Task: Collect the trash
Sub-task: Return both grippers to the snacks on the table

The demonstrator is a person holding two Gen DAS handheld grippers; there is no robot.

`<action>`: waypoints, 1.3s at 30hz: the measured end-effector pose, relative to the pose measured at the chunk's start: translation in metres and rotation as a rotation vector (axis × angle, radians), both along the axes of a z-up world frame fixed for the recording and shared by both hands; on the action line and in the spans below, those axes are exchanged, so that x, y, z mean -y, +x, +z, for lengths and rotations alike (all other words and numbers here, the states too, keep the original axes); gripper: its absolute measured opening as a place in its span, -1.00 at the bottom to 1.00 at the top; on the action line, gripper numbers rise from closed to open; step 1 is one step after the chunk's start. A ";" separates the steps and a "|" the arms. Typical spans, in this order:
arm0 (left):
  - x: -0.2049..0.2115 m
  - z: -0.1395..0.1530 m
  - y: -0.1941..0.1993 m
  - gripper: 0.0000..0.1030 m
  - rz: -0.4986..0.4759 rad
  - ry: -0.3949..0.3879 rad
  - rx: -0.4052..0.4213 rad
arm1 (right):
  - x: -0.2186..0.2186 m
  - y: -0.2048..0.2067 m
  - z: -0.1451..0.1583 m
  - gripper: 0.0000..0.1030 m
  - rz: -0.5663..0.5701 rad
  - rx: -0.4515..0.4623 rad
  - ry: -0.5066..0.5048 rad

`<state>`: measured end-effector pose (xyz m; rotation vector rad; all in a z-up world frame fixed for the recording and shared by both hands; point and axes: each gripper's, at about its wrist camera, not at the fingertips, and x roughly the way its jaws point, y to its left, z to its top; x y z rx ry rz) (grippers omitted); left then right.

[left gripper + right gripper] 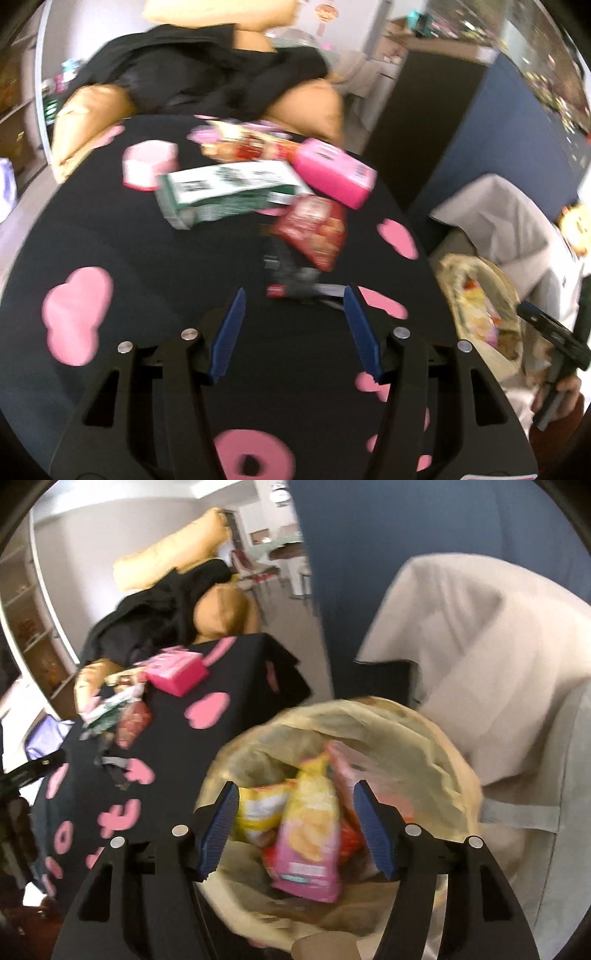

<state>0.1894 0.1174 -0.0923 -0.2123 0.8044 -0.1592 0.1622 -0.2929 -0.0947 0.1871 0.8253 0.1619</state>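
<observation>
Left wrist view: left gripper (pixel 295 295) is spread wide, nothing between the blue pads (pixel 231 328), hovering over the black table cover with pink cloud shapes (pixel 77 310). Frame is motion-blurred. Trash left on the table, all ahead of the fingertips: dark wrapper (pixel 291 273) nearest, just in front of the right pad; red snack packet (pixel 314 229) behind it; green-and-white carton (pixel 229 192) lying on its side, overlapping the red packet's top edge; pink box (pixel 332 173) to the right of the carton, touching it; round pale-pink tub (pixel 147 166) to the left; more blurred pink/red wrappers (pixel 243 140) at the far edge. Black garment over tan cushions (pixel 207 74) behind the table. Trash bin (pixel 480 314) sits off the table's right side, with the right gripper (pixel 554 339) over it at frame edge.

Right wrist view: right gripper (pixel 295 790) also wide open, holding nothing, positioned directly above the bin, whose liner bag rim (pixel 369 712) is a pale tan. Inside the bin: pink-and-yellow chip bag (pixel 310 834) on top, yellow-and-white bag (pixel 258 808) to its left, pink packet (pixel 343 771) upright at the back, something red (pixel 347 842) underneath. Bin stands just beside the table corner. Beige cloth (pixel 480 635) draped on furniture right of the bin. Table pile visible far left here; pink box (pixel 177 672) is clearest. Left gripper (pixel 33 768) pokes in at the left edge.
</observation>
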 end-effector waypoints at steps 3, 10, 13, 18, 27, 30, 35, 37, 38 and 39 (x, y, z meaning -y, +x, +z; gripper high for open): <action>-0.030 -0.001 -0.005 0.03 0.065 -0.007 0.009 | -0.026 0.003 0.010 0.18 0.056 0.014 -0.018; -0.078 -0.009 -0.021 0.04 0.127 -0.017 0.017 | -0.108 0.023 0.011 0.18 0.261 0.006 -0.005; -0.093 -0.015 -0.027 0.04 0.135 -0.031 0.009 | -0.151 0.031 0.007 0.18 0.349 0.016 -0.023; -0.108 -0.022 -0.036 0.04 0.142 -0.066 -0.004 | -0.209 0.052 0.004 0.18 0.433 0.049 -0.077; -0.122 -0.026 -0.037 0.04 0.125 -0.087 -0.016 | -0.268 0.135 -0.013 0.18 0.442 0.051 -0.105; -0.123 -0.027 -0.029 0.04 0.106 -0.085 -0.023 | -0.277 0.156 -0.023 0.18 0.446 0.017 -0.093; -0.119 -0.029 -0.021 0.04 0.085 -0.079 -0.038 | -0.287 0.167 -0.044 0.18 0.467 -0.039 -0.127; -0.116 -0.028 -0.020 0.04 0.075 -0.080 -0.038 | -0.287 0.162 -0.043 0.18 0.484 -0.035 -0.153; -0.114 -0.028 -0.018 0.04 0.068 -0.081 -0.040 | -0.285 0.159 -0.042 0.17 0.480 -0.028 -0.165; -0.111 -0.029 -0.017 0.04 0.063 -0.082 -0.044 | -0.282 0.156 -0.041 0.09 0.468 -0.021 -0.186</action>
